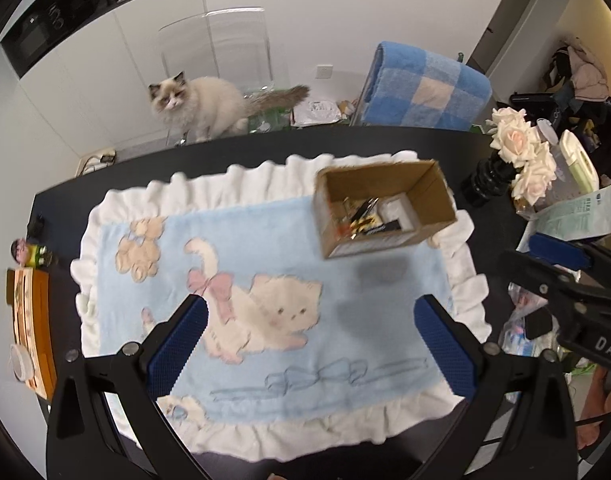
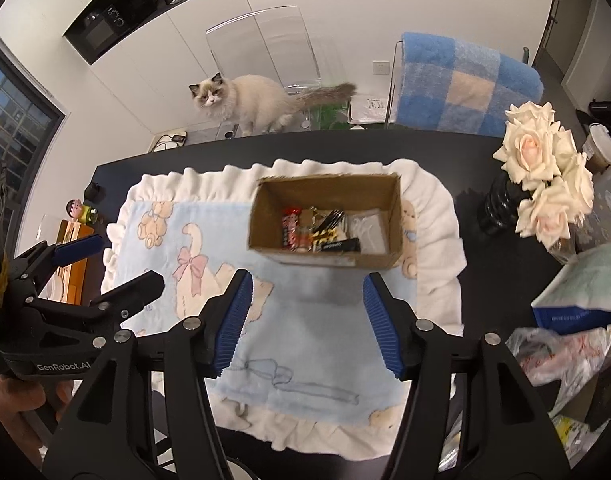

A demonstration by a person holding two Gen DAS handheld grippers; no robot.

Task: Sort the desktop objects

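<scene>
L gripper (image 1: pixel 311 344) reads "GenRobot.AI", R gripper (image 2: pixel 307 320) "DAS"; both jaws apart, empty

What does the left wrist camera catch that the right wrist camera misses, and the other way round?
Only the left wrist view shows the pale green and white bottle at the table's right end. Only the right wrist view shows the window at the left and the red packet inside the box. Both show the cardboard box holding small items on the blue cat blanket, the cat behind the table, the pale roses, and both tools, left tool and right tool, open and empty.
</scene>
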